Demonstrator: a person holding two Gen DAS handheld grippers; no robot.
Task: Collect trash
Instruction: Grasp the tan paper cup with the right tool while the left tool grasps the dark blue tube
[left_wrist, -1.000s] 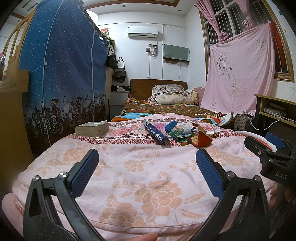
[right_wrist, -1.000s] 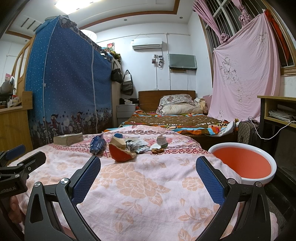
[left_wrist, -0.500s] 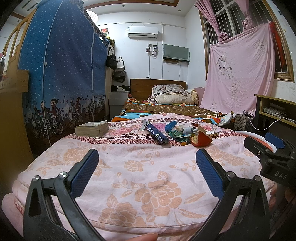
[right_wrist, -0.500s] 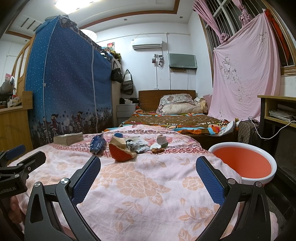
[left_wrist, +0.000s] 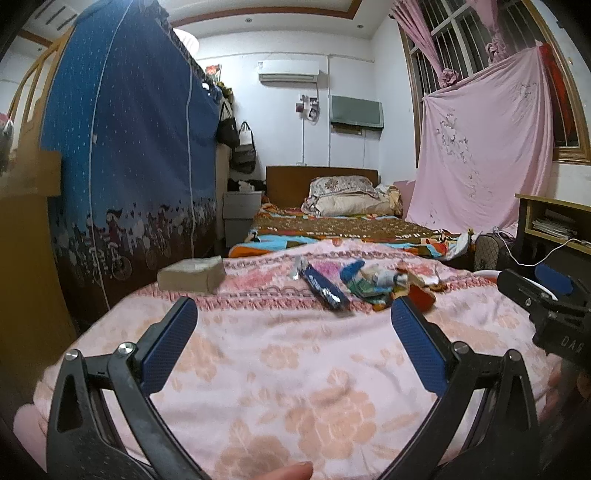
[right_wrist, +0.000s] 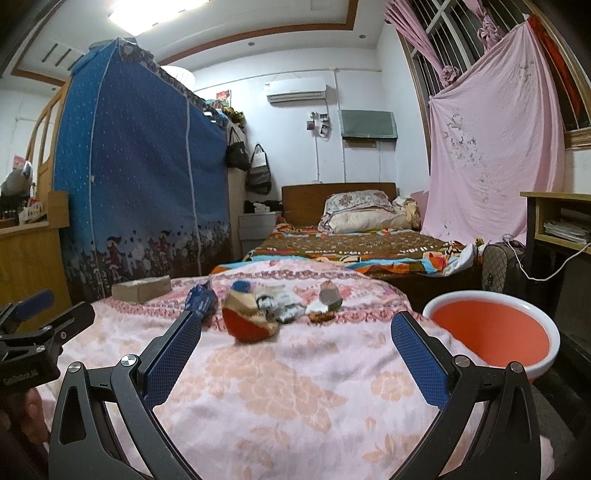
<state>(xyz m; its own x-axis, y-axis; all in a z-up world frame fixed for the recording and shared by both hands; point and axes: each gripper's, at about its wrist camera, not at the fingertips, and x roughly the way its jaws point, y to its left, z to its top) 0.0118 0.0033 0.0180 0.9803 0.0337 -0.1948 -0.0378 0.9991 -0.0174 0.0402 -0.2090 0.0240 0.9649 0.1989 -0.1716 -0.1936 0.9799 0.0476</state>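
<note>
The bed (right_wrist: 295, 387) carried the trash near its far edge, the basin (right_wrist: 491, 332) off to the right. Both grippers, left (left_wrist: 293, 345) and right (right_wrist: 295, 349), hung wide open, empty. The red-and-cream wrapper (right_wrist: 247, 319) looked light, crinkly; the blue packet (left_wrist: 325, 290) slippery — pinch mid-body.

Your room is lit from a bright ceiling light (right_wrist: 155, 9) that glares at the top edge. Fisheye bends the edges, corners go black, and the trash pile (right_wrist: 266, 310) looks slightly blurred
</note>
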